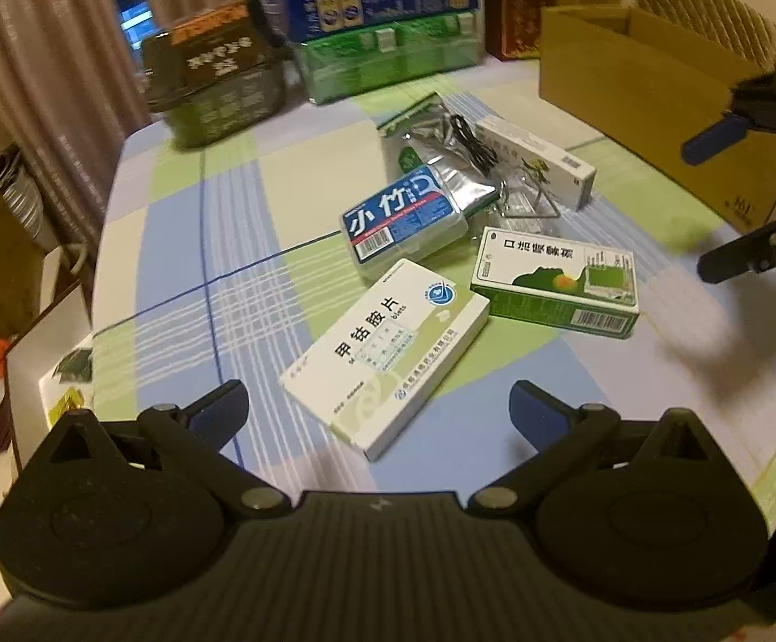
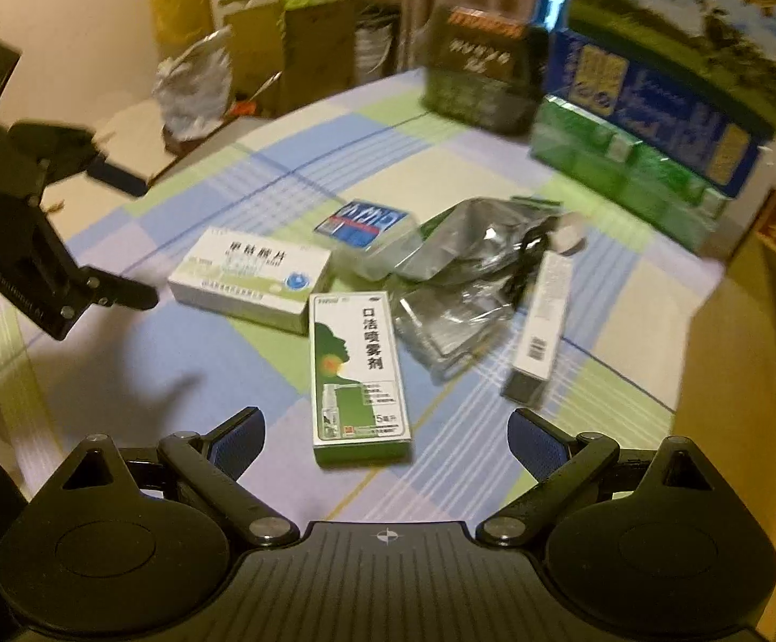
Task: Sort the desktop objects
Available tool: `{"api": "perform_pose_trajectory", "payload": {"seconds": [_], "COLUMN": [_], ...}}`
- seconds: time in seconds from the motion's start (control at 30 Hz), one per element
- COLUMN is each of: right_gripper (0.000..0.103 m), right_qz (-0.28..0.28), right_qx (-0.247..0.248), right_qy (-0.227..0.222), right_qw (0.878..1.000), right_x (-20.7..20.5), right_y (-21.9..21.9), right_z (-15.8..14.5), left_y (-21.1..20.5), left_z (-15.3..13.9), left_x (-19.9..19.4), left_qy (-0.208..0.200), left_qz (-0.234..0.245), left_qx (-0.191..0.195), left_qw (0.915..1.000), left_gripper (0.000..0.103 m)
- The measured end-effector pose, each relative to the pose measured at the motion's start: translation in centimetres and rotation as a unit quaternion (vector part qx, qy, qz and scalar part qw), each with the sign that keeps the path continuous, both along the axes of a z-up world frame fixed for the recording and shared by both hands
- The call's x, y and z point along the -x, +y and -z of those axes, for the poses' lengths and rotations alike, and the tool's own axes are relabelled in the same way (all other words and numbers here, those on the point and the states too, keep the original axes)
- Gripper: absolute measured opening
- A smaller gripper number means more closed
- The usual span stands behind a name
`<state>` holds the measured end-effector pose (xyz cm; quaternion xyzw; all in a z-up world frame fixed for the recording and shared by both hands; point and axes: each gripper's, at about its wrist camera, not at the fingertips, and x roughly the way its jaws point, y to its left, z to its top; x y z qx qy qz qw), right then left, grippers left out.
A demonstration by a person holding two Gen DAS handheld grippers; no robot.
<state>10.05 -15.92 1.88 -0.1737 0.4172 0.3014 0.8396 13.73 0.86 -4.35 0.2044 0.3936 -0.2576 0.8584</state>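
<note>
A white medicine box (image 1: 388,353) lies closest to my left gripper (image 1: 377,398), which is open just above its near end with nothing between the fingers. A green spray box (image 2: 358,374) lies lengthwise in front of my right gripper (image 2: 385,422), also open and empty. Behind them lie a blue floss case (image 1: 404,219), a silver foil bag (image 1: 441,150) with a black cable (image 1: 473,144) on it, and a long white carton (image 1: 537,160). The right gripper (image 1: 719,200) shows at the right edge of the left wrist view, and the left gripper (image 2: 120,235) at the left edge of the right wrist view.
The checked tablecloth (image 1: 200,278) covers a round table. An open cardboard box (image 1: 655,96) stands at the back right. Stacked blue and green cartons (image 1: 388,27) and a dark green box (image 1: 216,80) line the far edge. Bags and boxes (image 2: 259,53) stand beyond the table.
</note>
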Motion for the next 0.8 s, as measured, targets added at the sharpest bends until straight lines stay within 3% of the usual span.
{"api": "perform_pose_trajectory", "payload": {"seconds": [0.37,0.73,0.8], "right_gripper": [0.095,0.095,0.094], "right_qz": [-0.05,-0.076,-0.074], "right_qx": [0.031,0.043,0.042], "right_qy": [0.026,0.049,0.052], "right_qw": [0.998,0.995,0.995], "right_x": [-2.9,-4.7,-5.0], "right_y": [2.7,3.8,3.8], "right_z": [3.7,5.4,5.6], "left_y": [-1.5,-3.3,-3.6], "left_z": [2.6,4.2,4.6], "left_x": [-3.7,-6.3,-6.4], "left_qy": [0.001,0.031,0.034], "left_qz": [0.076,0.147,0.157], "left_qx": [-0.049,-0.045,-0.05], "left_qw": [0.9959,0.9876,0.9858], "left_gripper": [0.102,0.101,0.097]}}
